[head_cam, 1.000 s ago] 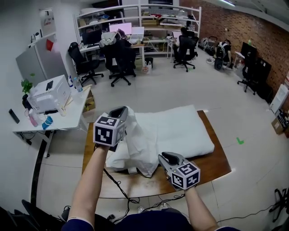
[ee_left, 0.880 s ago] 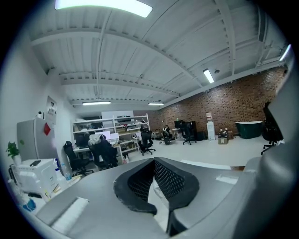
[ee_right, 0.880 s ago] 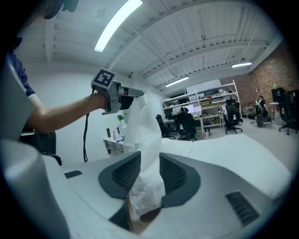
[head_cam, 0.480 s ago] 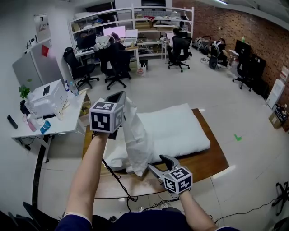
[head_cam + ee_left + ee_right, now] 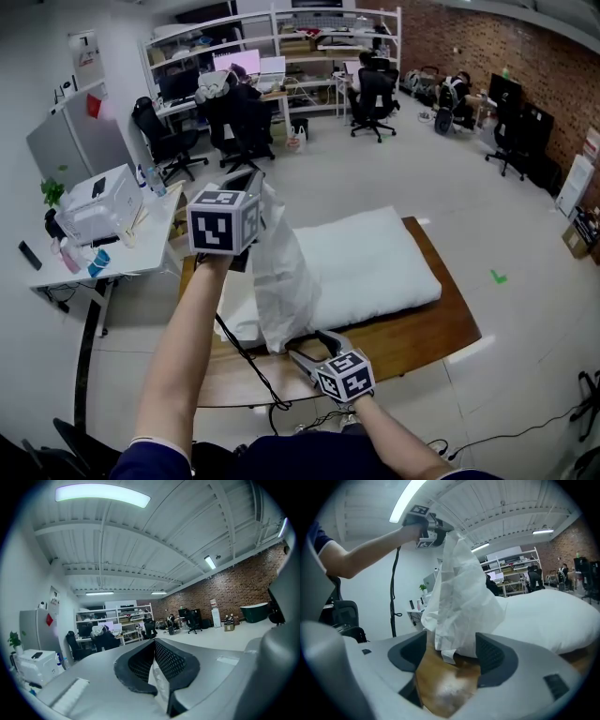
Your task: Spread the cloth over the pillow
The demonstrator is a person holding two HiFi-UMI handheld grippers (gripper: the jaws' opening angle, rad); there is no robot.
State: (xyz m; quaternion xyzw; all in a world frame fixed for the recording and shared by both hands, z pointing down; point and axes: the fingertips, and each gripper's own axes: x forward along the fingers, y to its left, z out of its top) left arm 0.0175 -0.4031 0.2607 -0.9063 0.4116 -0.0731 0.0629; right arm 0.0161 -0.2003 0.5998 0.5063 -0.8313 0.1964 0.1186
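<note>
Head view: we hold the left gripper raised above the left end of the table. Its jaws are clamped on the top of the cloth. The cloth hangs down from there in a crumpled white column, and its bottom reaches the table top just in front of the left end of the pillow. The pillow lies flat along the table, bare of cloth over most of its length. Our right gripper sits low at the near edge of the table, pointing at the foot of the cloth. A black cable trails down from the left gripper.

Left gripper view: the left gripper has its jaws pressed together, with a thin fold of cloth pinched between the pads. Beyond them we see only the room.

Right gripper view: the right gripper has its jaws spread wide; they have just been opening. The lowest edge of the cloth dangles into the gap between them, nearer the right-hand pad, and neither pad presses on it. Below it the brown table shows. The cloth rises to the left gripper at the top of the picture, and the pillow lies behind it to the right.
</note>
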